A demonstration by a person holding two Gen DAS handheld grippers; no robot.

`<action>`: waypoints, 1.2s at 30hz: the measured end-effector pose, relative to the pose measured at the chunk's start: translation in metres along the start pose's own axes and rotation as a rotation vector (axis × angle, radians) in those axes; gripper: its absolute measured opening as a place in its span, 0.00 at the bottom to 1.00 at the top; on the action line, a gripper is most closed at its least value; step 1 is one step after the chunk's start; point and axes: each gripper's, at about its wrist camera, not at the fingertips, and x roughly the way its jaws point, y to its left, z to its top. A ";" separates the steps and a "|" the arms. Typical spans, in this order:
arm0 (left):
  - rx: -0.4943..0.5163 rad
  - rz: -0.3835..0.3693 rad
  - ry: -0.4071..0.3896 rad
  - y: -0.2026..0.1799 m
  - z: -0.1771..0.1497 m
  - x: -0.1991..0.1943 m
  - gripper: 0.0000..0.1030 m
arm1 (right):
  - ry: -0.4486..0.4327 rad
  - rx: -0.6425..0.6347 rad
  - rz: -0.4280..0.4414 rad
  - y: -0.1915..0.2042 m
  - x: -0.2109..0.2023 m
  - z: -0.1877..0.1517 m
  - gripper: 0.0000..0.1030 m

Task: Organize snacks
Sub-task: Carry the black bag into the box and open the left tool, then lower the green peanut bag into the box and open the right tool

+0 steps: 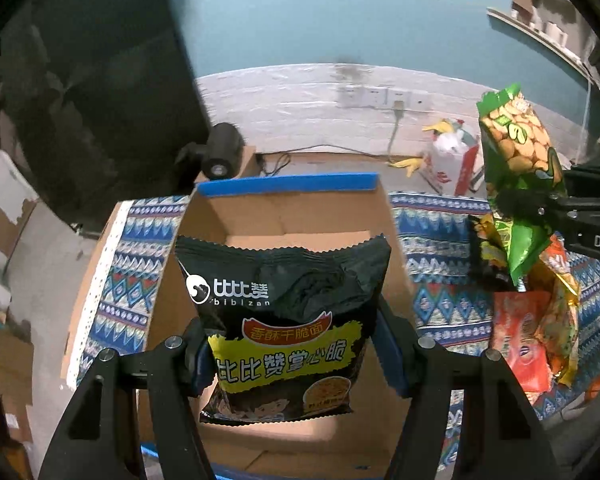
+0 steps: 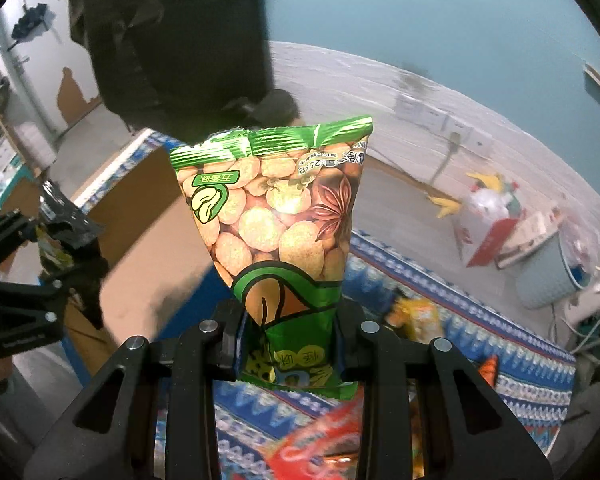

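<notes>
My left gripper [image 1: 292, 356] is shut on a black noodle-snack packet [image 1: 284, 300] with yellow lettering and holds it upright over an open cardboard box [image 1: 296, 212] with blue-taped edges. My right gripper [image 2: 288, 344] is shut on a green bean-snack packet [image 2: 276, 216] and holds it upright above the patterned cloth. That green packet [image 1: 516, 148] and the right gripper [image 1: 524, 204] show at the right of the left wrist view. The left gripper with its black packet [image 2: 64, 232] shows at the left of the right wrist view.
Several loose snack packets [image 1: 532, 320] in red, orange and yellow lie on the blue patterned cloth [image 1: 432, 240] right of the box. A white and red bag [image 1: 452, 160] sits on the floor by the wall. A dark coat [image 1: 80, 92] hangs at the left.
</notes>
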 end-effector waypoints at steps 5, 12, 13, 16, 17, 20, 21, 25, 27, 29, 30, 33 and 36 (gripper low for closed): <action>-0.030 0.025 0.019 0.020 -0.007 0.006 0.65 | 0.005 -0.032 0.038 0.029 0.010 0.013 0.28; -0.077 0.053 0.050 0.044 -0.015 0.015 0.65 | 0.022 -0.071 0.076 0.064 0.026 0.026 0.29; -0.082 0.058 0.059 0.048 -0.016 0.018 0.65 | 0.027 -0.076 0.080 0.069 0.029 0.028 0.29; -0.101 0.069 0.086 0.056 -0.019 0.022 0.66 | 0.044 -0.081 0.093 0.079 0.039 0.031 0.29; -0.106 0.072 0.095 0.058 -0.020 0.024 0.66 | 0.049 -0.081 0.099 0.083 0.042 0.032 0.29; -0.113 0.087 0.112 0.063 -0.022 0.025 0.70 | 0.066 -0.088 0.117 0.094 0.050 0.034 0.29; -0.116 0.099 0.112 0.065 -0.023 0.025 0.74 | 0.070 -0.091 0.121 0.098 0.052 0.034 0.29; -0.122 0.115 0.102 0.071 -0.023 0.021 0.78 | 0.094 -0.095 0.142 0.109 0.064 0.034 0.29; -0.124 0.117 0.101 0.073 -0.023 0.019 0.78 | 0.104 -0.099 0.149 0.113 0.068 0.034 0.29; -0.127 0.117 0.098 0.074 -0.023 0.017 0.78 | 0.114 -0.101 0.155 0.116 0.073 0.034 0.29; -0.127 0.117 0.097 0.075 -0.022 0.016 0.78 | 0.118 -0.102 0.158 0.117 0.075 0.034 0.29; -0.134 0.119 0.091 0.078 -0.021 0.012 0.78 | 0.133 -0.105 0.165 0.120 0.080 0.034 0.29; -0.140 0.114 0.082 0.079 -0.020 0.008 0.78 | 0.145 -0.108 0.173 0.121 0.084 0.034 0.30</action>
